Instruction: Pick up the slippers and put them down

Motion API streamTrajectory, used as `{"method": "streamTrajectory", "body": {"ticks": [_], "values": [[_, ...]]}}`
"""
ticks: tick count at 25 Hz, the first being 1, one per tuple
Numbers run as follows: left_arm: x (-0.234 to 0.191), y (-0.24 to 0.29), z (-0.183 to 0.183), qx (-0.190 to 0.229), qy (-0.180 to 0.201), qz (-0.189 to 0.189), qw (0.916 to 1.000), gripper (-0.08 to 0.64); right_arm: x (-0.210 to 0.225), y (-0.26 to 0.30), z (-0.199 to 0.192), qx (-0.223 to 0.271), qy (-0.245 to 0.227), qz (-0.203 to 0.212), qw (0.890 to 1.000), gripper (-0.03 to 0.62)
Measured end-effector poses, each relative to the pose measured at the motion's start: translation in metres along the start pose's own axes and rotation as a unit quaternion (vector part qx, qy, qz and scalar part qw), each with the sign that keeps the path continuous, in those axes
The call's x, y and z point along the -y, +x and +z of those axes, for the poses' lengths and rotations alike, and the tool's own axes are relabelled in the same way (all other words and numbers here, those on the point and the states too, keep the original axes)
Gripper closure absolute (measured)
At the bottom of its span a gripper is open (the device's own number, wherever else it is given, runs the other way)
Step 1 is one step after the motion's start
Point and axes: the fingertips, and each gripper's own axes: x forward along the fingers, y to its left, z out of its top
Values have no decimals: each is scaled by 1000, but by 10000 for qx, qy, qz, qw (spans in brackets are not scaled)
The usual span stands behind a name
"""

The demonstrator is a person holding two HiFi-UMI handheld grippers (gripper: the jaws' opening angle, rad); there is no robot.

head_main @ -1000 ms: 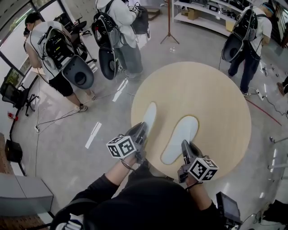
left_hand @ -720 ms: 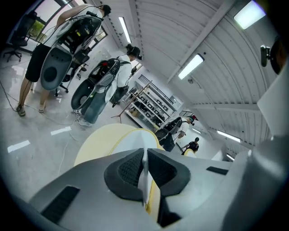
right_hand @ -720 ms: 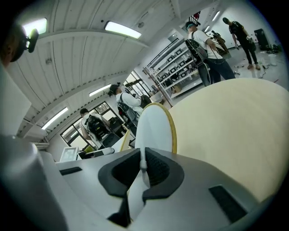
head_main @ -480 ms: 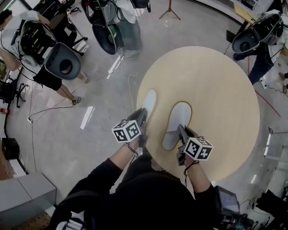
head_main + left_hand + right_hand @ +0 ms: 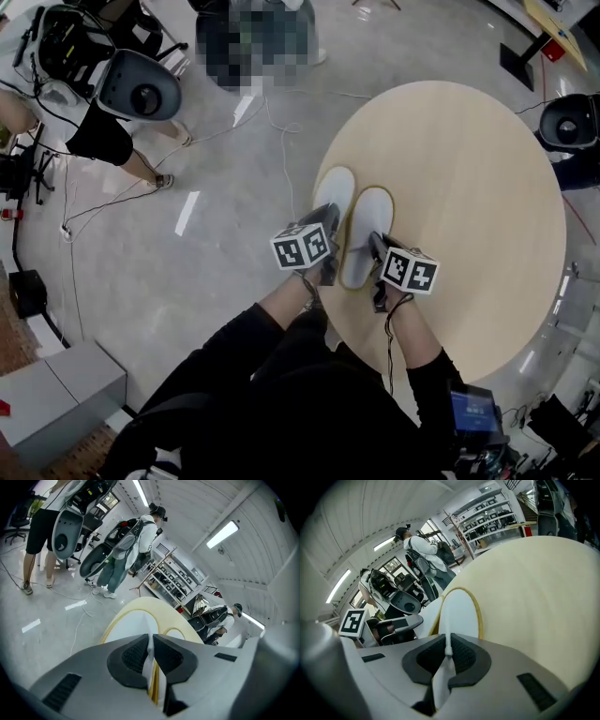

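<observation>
While left gripper [image 5: 328, 220] pinches left slipper [image 5: 336, 187], right gripper [image 5: 377, 242] pinches right slipper [image 5: 369, 214]; slippers adjacent

A round wooden table [image 5: 469, 169] stands on glossy grey floor [image 5: 206, 281].

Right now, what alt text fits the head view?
Seen from above, the left gripper is shut on the left flat white slipper and the right gripper on the right flat white slipper, side by side at the edge of a round pale wooden table.
</observation>
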Motion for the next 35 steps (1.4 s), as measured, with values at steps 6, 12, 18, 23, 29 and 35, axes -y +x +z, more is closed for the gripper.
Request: {"method": "streamTrajectory", "body": {"ticks": [6, 12, 18, 23, 29, 35], "values": [[1, 9, -21, -246, 32, -110, 9996, 528, 15, 13, -11, -115, -126, -367, 9992, 560], [-6, 69, 16, -569, 197, -149, 9981, 514, 33, 64, 54, -88, -147, -524, 9985, 558], [-19, 106, 22, -751, 611, -106, 9953, 340, 51, 99, 76, -55, -250, -579, 9980, 492], [-4, 70, 43, -571, 721, 71, 9957, 327, 37, 63, 83, 104, -297, -723, 9969, 373], [32, 16, 63, -211, 747, -276, 9966, 327, 19, 16, 89, 623, -105, -545, 9965, 374], [131, -46, 37, -182, 594, -1273, 9899, 328, -11, -67, 84, 1223, 294, 39, 9921, 376]]}}
